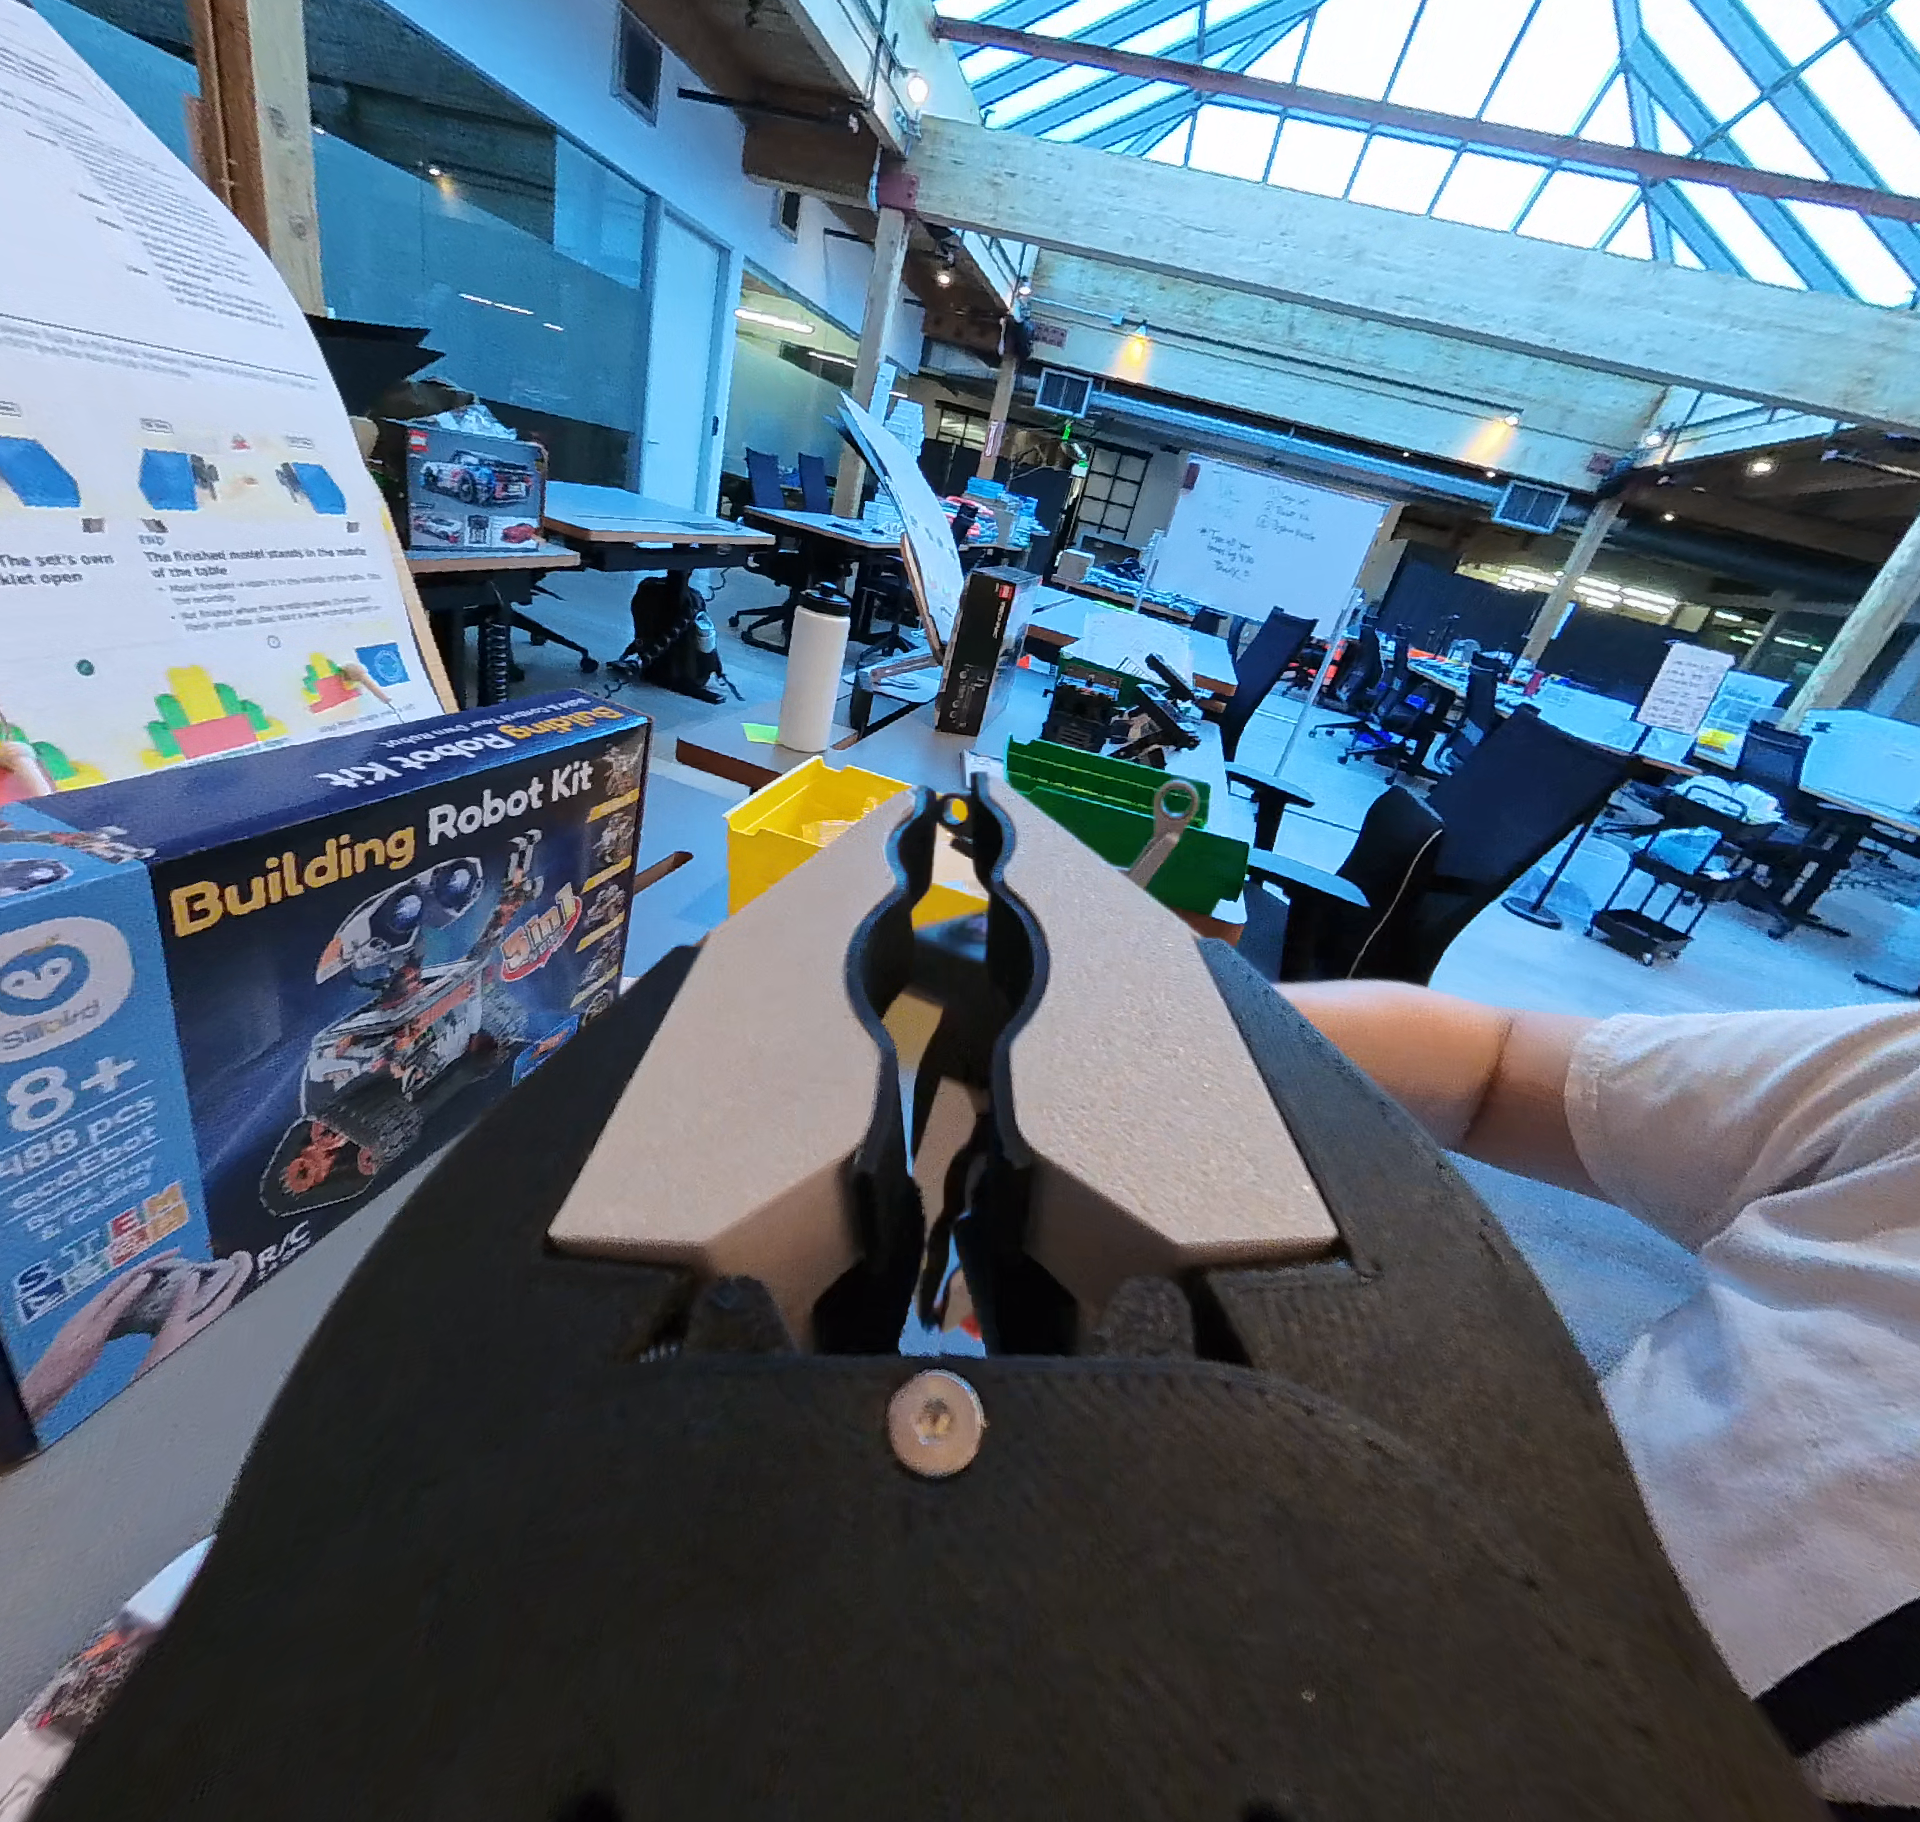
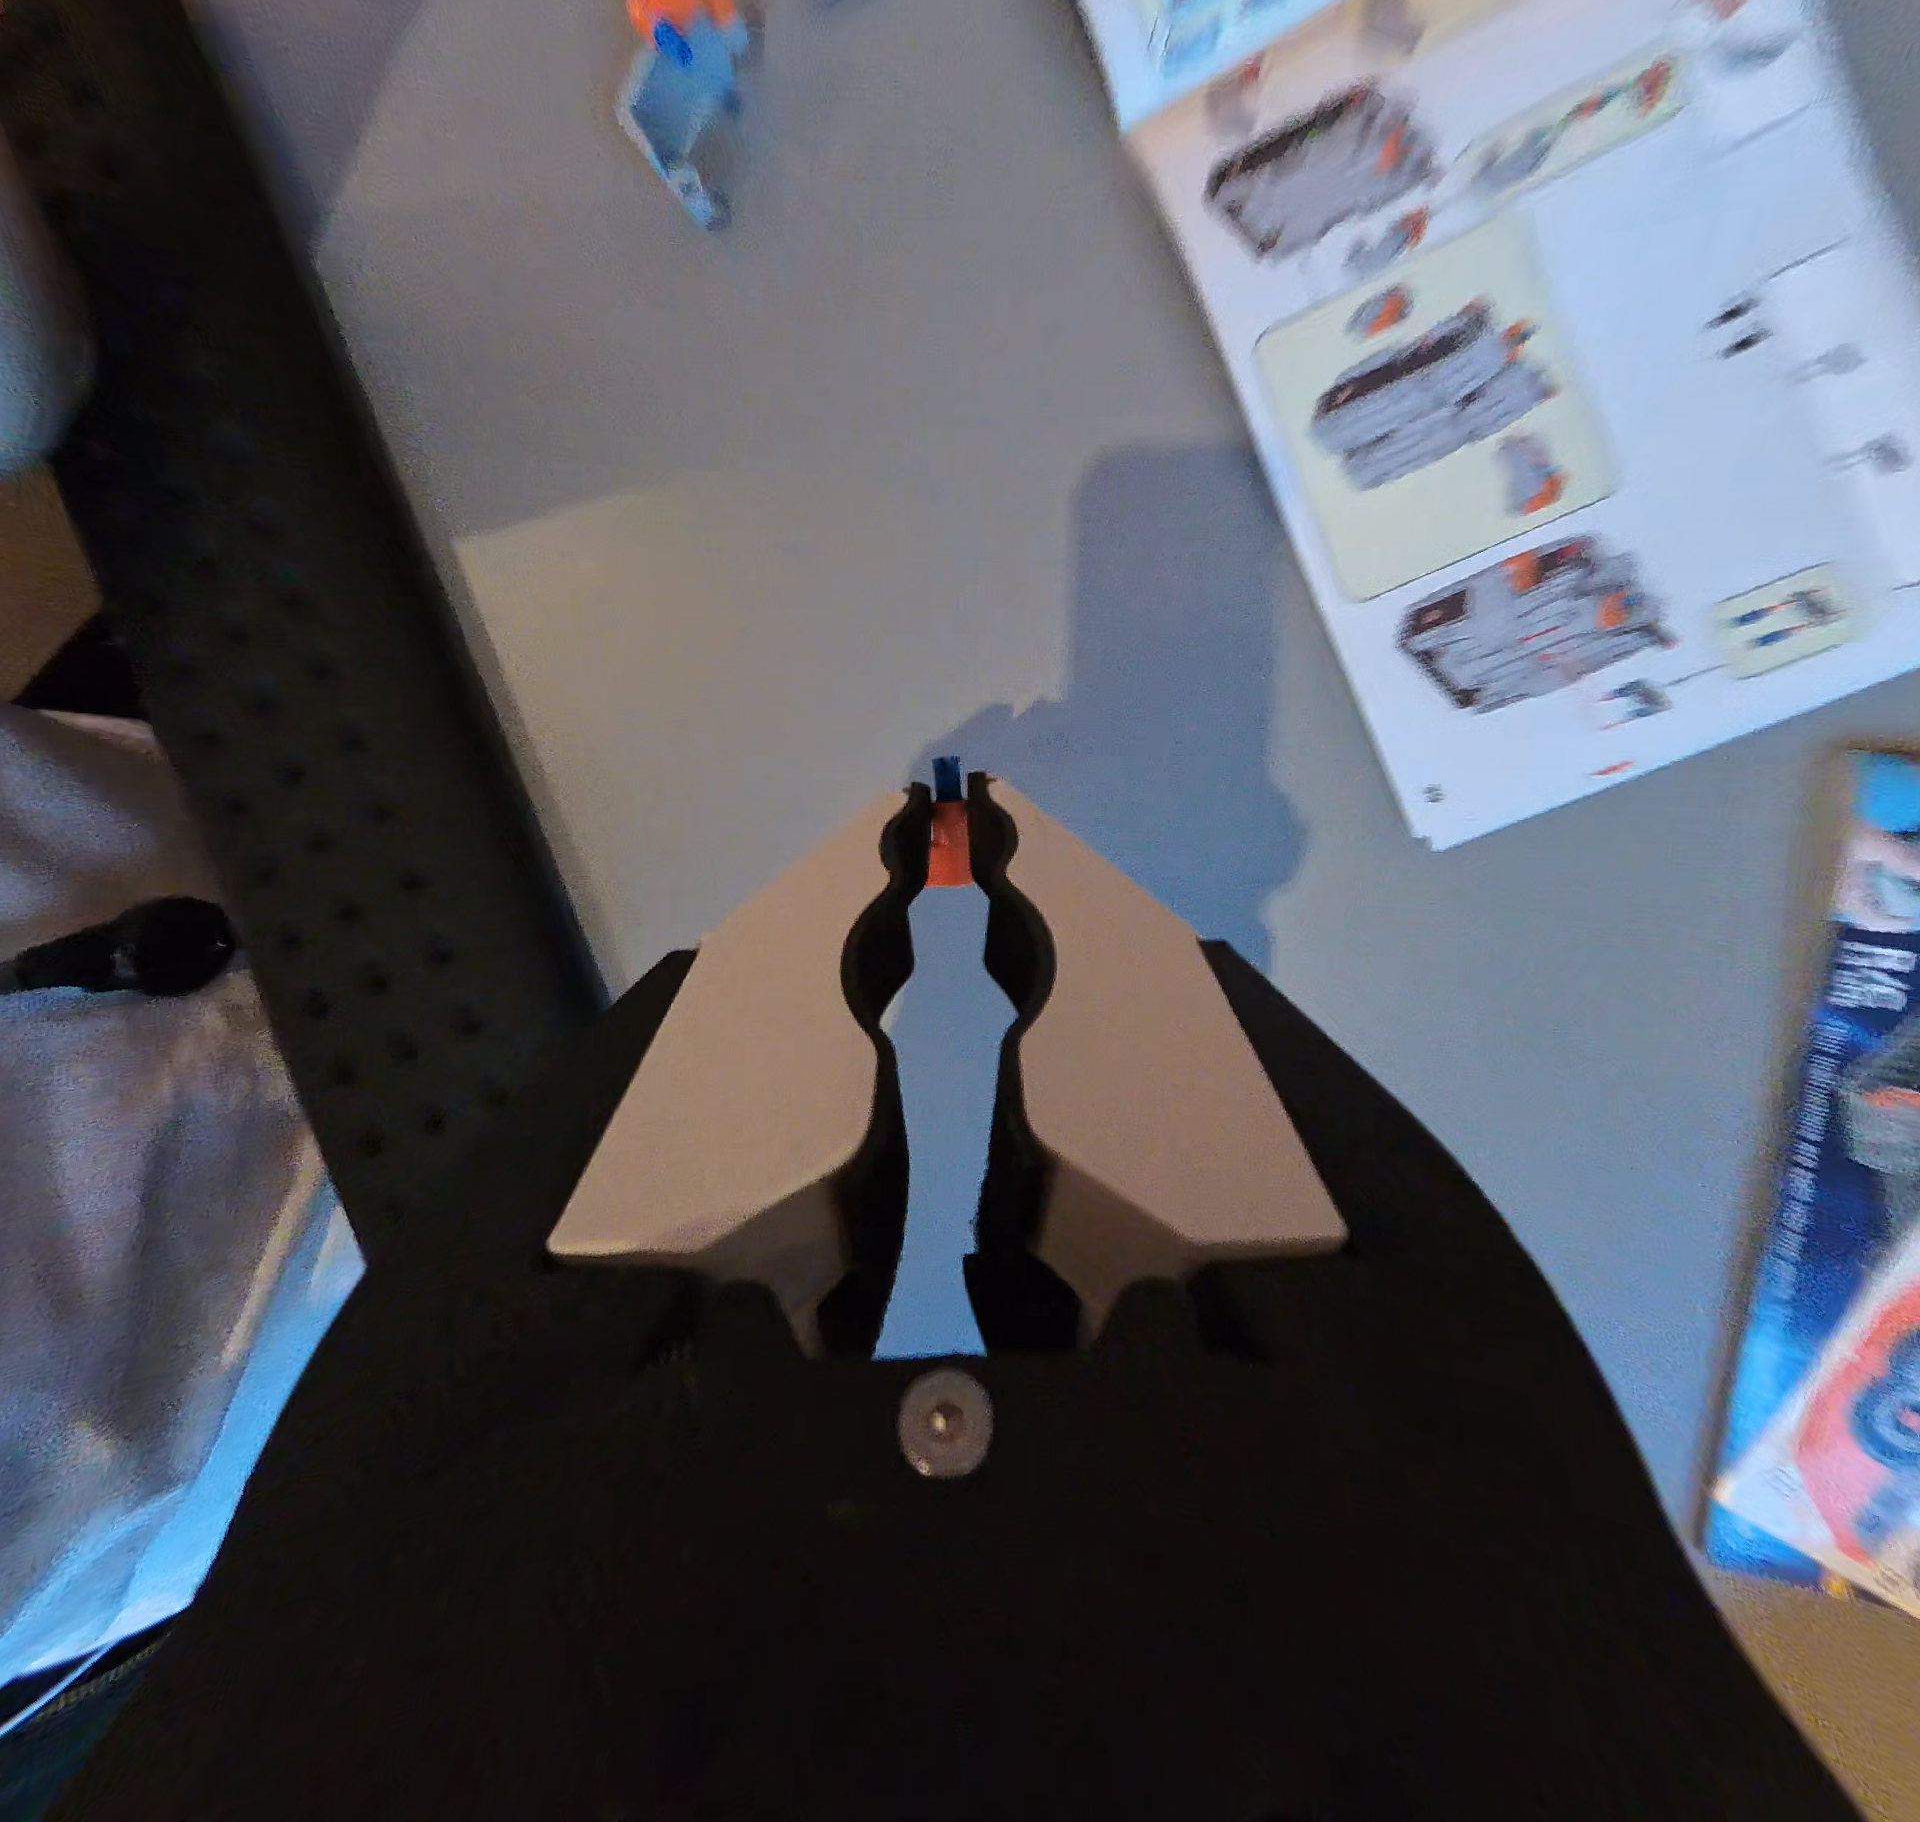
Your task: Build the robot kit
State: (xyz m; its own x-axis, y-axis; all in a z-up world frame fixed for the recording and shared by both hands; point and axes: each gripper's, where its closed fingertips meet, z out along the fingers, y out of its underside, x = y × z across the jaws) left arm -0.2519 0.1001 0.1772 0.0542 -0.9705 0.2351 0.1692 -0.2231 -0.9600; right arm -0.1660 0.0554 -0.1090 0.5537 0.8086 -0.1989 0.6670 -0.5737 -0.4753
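Note:
In the right wrist view my right gripper (image 2: 945, 796) is shut on a small orange piece (image 2: 945, 850) with a blue pin (image 2: 945, 773) sticking out past the tips, held above the grey table (image 2: 727, 484). A small orange, grey and blue assembly (image 2: 681, 79) lies on the table farther ahead. In the left wrist view my left gripper (image 1: 951, 804) is raised and points out across the room. Its jaws stand nearly together on a small black part (image 1: 951, 946), which has a ring end at the tips.
A blue robot-kit box (image 1: 312, 993) and an upright instruction sheet (image 1: 156, 422) stand to the left. A yellow bin (image 1: 800, 827) and a green bin (image 1: 1122, 816) lie ahead. A person's arm (image 1: 1455, 1076) is on the right. An open booklet (image 2: 1507, 370) and a box (image 2: 1829, 1201) lie on the right. One gripper's finger ends stand about 30 cm off the other's.

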